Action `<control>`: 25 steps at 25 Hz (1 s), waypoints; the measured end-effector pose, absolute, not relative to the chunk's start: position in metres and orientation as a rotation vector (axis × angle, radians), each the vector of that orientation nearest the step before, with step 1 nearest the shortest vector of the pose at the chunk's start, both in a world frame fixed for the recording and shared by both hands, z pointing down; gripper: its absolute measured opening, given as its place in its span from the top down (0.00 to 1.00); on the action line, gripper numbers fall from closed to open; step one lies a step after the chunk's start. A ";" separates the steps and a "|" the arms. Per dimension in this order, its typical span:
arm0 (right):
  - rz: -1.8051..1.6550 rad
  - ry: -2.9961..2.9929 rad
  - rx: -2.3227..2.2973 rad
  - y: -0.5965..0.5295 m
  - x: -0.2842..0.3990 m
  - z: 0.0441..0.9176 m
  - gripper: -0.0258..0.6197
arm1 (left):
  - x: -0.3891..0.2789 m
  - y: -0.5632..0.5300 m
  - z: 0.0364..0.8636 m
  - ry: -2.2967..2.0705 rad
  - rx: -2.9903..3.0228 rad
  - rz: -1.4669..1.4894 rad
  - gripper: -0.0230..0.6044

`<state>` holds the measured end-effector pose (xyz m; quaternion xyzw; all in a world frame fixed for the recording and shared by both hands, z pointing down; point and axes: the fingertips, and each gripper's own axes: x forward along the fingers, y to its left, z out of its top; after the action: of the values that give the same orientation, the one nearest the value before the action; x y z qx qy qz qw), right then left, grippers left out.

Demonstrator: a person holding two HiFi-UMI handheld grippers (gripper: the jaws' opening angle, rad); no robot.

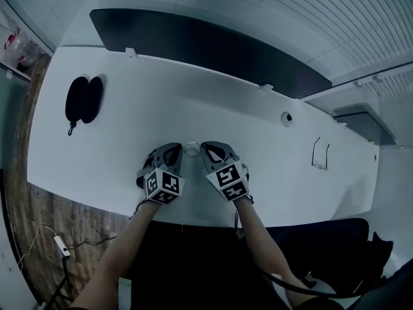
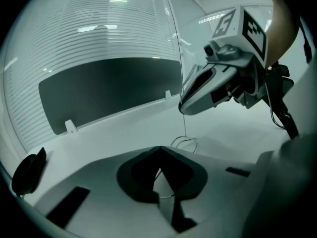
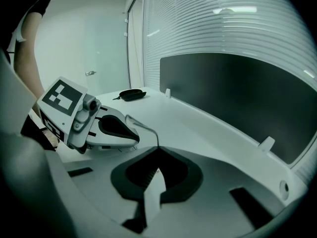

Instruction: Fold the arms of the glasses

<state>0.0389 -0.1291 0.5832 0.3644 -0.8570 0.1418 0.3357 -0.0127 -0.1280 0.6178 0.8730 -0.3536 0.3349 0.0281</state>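
The person's bare left forearm and right forearm reach up from the near edge, each carrying a grey plastic gripper with a black-and-white marker cube.

The left gripper has its jaws pressed together, and a fine strand of metal frame shows pinched between the pads. Just beside its tips, the thin wire-framed glasses sit low over the table's middle near the front edge, one rounded lens loop visible. The right gripper is likewise clamped tight, with a slim curved arm of the frame rising from its tips toward the left one.

Wood-grain floor borders the smooth white table on the left. On the table's far left lies a black soft case, two oval halves side by side. A dark matte panel stands along the back edge under white slatted blinds. Farther right are a small round hole and a second dark thin-framed pair of spectacles, well apart from the grippers.
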 end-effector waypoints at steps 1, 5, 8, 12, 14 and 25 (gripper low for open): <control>0.370 -2.234 0.951 -0.129 0.039 0.583 0.93 | -0.012 -0.129 0.618 -1.090 2.692 1.032 0.95; 0.375 -2.232 0.976 -0.131 0.039 0.583 0.93 | -0.012 -0.130 0.620 -1.076 2.683 1.015 0.95; 0.353 -2.227 0.977 -0.129 0.038 0.585 0.92 | -0.012 -0.131 0.621 -1.066 2.678 1.017 0.95; 0.367 -2.230 0.954 -0.118 0.042 0.587 0.82 | -0.009 -0.127 0.626 -1.023 2.690 1.097 0.95; 0.374 -2.223 0.972 -0.117 0.048 0.587 0.82 | -0.009 -0.127 0.627 -1.013 2.693 1.111 0.95; 0.251 -2.255 0.860 -0.132 0.046 0.586 0.83 | -0.014 -0.124 0.586 -1.037 2.780 1.034 0.95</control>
<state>0.0458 -0.1322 0.5861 0.3319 -0.8707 0.0969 0.3498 -0.0139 -0.1238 0.5858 0.8848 -0.3300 0.3290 -0.0003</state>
